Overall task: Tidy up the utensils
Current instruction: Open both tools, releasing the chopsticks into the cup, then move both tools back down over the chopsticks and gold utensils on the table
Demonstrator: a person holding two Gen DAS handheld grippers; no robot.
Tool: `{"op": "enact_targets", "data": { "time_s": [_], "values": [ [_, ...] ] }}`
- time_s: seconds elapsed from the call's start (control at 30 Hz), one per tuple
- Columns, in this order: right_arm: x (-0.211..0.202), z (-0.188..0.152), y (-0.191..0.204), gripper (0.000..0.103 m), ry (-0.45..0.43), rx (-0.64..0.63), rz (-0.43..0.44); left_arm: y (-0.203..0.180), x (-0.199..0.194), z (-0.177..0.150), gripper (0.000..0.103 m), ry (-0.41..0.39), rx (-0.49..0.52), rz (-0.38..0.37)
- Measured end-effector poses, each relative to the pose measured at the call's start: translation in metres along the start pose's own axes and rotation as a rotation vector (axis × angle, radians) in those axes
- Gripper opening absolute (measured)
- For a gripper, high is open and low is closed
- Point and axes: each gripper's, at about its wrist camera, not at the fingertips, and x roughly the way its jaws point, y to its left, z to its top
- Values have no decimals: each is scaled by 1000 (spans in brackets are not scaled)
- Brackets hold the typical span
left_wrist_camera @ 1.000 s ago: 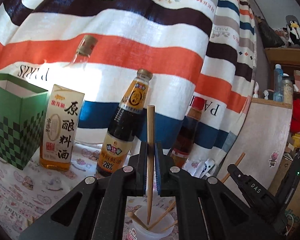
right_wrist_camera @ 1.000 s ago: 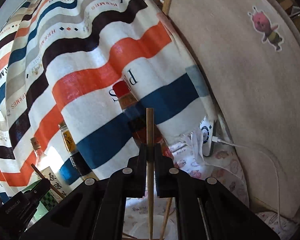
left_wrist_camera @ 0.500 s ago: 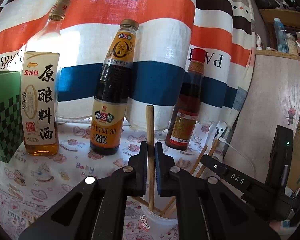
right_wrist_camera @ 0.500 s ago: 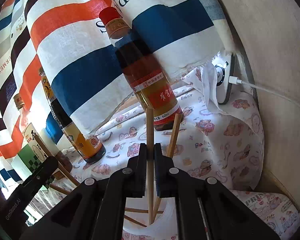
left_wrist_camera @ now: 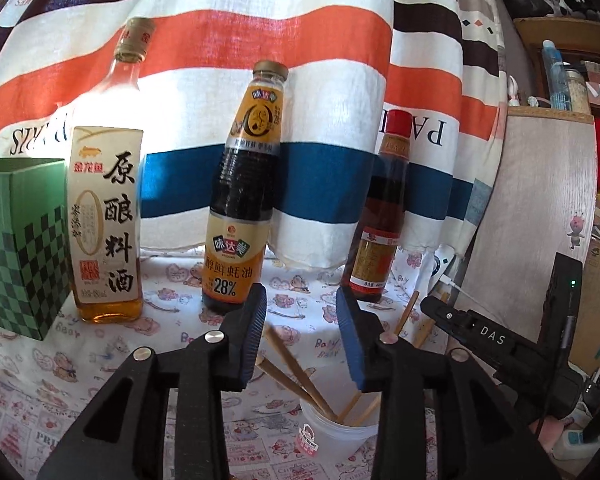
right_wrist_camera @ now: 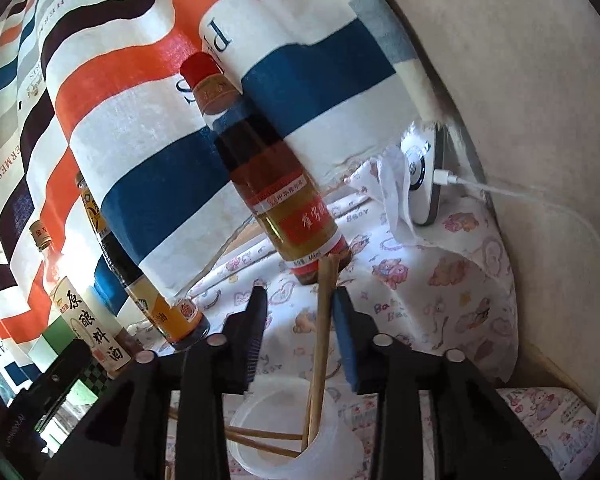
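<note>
Both pairs of tongs are opening, released from the wooden chopsticks. The left tongs (left_wrist_camera: 301,330) have ribbed black pads spread wide; thin, straight chopsticks (left_wrist_camera: 300,374) lean in a translucent plastic cup (left_wrist_camera: 332,434) below the gap, touching neither pad. In the right wrist view, the right tongs (right_wrist_camera: 299,334) stand apart around one chopstick (right_wrist_camera: 320,344) that rises from the cup (right_wrist_camera: 300,428); it runs just beside the right-hand pad, and I cannot tell whether it touches. More sticks lie slanted across the cup's round mouth.

The bench (left_wrist_camera: 100,356) is covered with a white cloth printed with pink cartoon figures and the word "Baby". Three glass bottles stand in a row behind the cup: a clear one with amber liquid (left_wrist_camera: 108,200) and a cream label in large Chinese characters, a dark sauce bottle (left_wrist_camera: 242,208) with a yellow label reading "28%", and a red-capped bottle (left_wrist_camera: 382,216). A green checked cardboard box (left_wrist_camera: 16,240), open-topped, sits at the left edge.

A striped cloth (left_wrist_camera: 260,32) in orange, blue, white and dark bands hangs close behind, printed "PARIS". A pale wooden board (left_wrist_camera: 532,208) closes the right side, leaving a narrow strip of free cloth around the cup. The right tongs' body reads "DAS" in the left view.
</note>
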Motion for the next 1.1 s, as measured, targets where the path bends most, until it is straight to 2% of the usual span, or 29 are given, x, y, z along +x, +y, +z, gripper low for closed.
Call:
{"op": "enact_targets", "data": {
  "time_s": [0.03,0.13,0.17,0.23,0.3,0.37,0.43,0.57,0.63,0.77,0.9,1.0,1.1],
  "values": [
    [-4,2,3,53,-14,-7,10,0,-6,3,39,-9,6,4],
    [-15,9,11,61,-41,-5,44,0,-26,11,48,-40,38,28],
    [-22,11,14,62,-72,-4,34,1,-32,13,53,-49,49,37],
    [-37,13,20,71,-155,7,-18,6,-50,20,61,-67,59,46],
    [-50,15,28,73,-210,-13,-36,13,-68,26,69,-90,57,67],
    [-59,19,39,73,-224,-56,-31,21,-84,32,73,-101,64,83],
    [-65,22,51,80,-223,-88,4,27,-99,36,78,-109,80,117],
    [-67,22,70,80,-154,-97,95,42,-121,36,88,-100,82,206],
    [-64,17,83,80,-122,-128,115,51,-129,31,89,-81,74,283],
    [-59,0,109,80,-87,-234,107,64,-144,19,90,-61,104,337],
    [-69,-9,131,80,-85,-276,160,77,-164,14,96,-49,69,347],
    [-77,-15,144,80,-79,-287,191,82,-182,11,102,-81,69,380],
    [-80,-24,155,81,-36,-297,222,86,-193,6,102,-97,86,380]
  ]
}}
